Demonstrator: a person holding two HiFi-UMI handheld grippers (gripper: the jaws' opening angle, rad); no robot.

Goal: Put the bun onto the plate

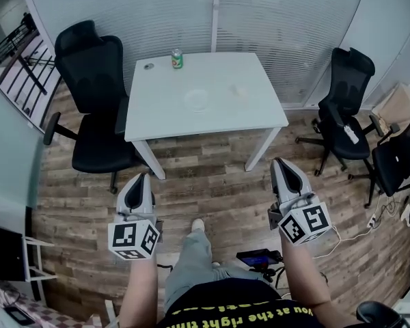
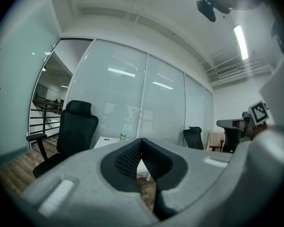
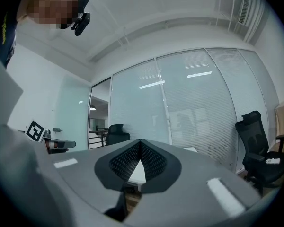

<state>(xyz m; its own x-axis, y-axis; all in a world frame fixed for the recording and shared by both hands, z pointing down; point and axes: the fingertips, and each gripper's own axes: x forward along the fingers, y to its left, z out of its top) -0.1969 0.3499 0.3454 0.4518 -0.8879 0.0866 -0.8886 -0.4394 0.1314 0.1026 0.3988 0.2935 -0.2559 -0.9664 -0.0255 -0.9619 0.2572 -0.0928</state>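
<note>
One pale bun (image 1: pixel 240 89) right of plate (image 1: pixel 197 100), long axis indiscernible

The white surface (image 1: pixel 157 118) carries a plate (image 1: pixel 197 100), a pale bun (image 1: pixel 240 89) right of the plate, and a can (image 1: pixel 178 59) beyond the plate.

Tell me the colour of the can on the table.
The can is mostly green; the head view shows it best.

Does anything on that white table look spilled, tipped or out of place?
Nothing stands out. The can stands upright near the far edge of the table, the plate lies flat mid-table, and the pale bun sits apart to its right.
</note>
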